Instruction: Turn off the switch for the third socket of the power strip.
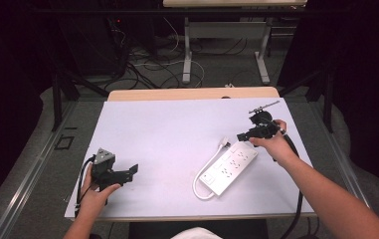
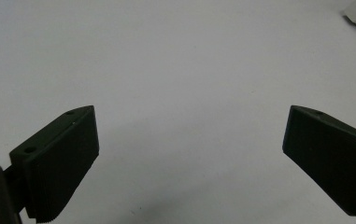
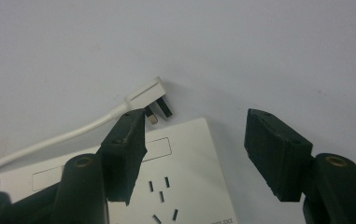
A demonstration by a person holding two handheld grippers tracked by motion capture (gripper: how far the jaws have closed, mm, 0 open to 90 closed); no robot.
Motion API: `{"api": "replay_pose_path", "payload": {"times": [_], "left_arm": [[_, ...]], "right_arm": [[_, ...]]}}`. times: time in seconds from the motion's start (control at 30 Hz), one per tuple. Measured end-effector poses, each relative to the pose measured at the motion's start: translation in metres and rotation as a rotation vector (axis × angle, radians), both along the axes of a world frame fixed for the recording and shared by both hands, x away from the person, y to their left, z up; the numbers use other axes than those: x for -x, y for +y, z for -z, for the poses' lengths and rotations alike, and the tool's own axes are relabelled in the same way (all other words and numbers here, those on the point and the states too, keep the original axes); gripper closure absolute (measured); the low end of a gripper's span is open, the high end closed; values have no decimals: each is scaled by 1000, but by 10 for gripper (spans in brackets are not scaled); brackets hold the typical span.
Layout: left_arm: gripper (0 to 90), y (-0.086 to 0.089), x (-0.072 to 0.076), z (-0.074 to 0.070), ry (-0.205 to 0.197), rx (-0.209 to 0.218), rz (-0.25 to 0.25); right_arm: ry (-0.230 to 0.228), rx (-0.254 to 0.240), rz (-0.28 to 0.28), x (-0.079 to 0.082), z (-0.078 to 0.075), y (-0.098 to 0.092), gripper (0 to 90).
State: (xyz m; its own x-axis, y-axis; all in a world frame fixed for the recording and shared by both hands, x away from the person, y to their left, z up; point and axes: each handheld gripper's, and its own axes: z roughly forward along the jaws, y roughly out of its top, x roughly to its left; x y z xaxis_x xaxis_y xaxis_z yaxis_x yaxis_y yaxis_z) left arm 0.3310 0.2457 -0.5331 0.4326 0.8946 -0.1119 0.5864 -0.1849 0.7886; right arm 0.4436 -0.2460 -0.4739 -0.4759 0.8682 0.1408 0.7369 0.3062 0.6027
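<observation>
The bench [image 1: 142, 124], covered by a white sheet with a strip of wood showing along its far edge, carried everything in the high view. On it a white power strip [image 1: 229, 167] lay at a slant, just below and in front of the right gripper [image 1: 240, 137], with its near end well apart from the left gripper [image 1: 133, 171]. In the right gripper view the strip's far corner sat under and between the two jaws, its socket slots visible close to the left jaw, while the right jaw hung over bare sheet beside the strip's edge. Those jaws stood wide apart, holding nothing.

The strip's white cord [image 1: 197, 182] looped out from its near end, on the side toward the left gripper. In the right gripper view the cord [image 3: 49, 140] ran up past the left jaw to a white plug [image 3: 148, 94], which lay on the sheet just beyond that jaw's tip, prongs pointing toward the strip.

The left gripper, held low by the person's left hand [image 1: 97, 195] at the near left of the bench, also had its jaws spread wide and empty over blank sheet.
</observation>
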Motion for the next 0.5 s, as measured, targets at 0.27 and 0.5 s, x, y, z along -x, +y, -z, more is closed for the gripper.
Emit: {"api": "replay_pose_path", "payload": {"times": [0.27, 0.5], "left_arm": [[34, -1, 0, 0, -3, -1, -1], [34, -1, 0, 0, -8, 2, -2]], "right_arm": [[-51, 24, -10, 6, -6, -9, 358], [-83, 27, 18, 14, -10, -18, 324]]}}
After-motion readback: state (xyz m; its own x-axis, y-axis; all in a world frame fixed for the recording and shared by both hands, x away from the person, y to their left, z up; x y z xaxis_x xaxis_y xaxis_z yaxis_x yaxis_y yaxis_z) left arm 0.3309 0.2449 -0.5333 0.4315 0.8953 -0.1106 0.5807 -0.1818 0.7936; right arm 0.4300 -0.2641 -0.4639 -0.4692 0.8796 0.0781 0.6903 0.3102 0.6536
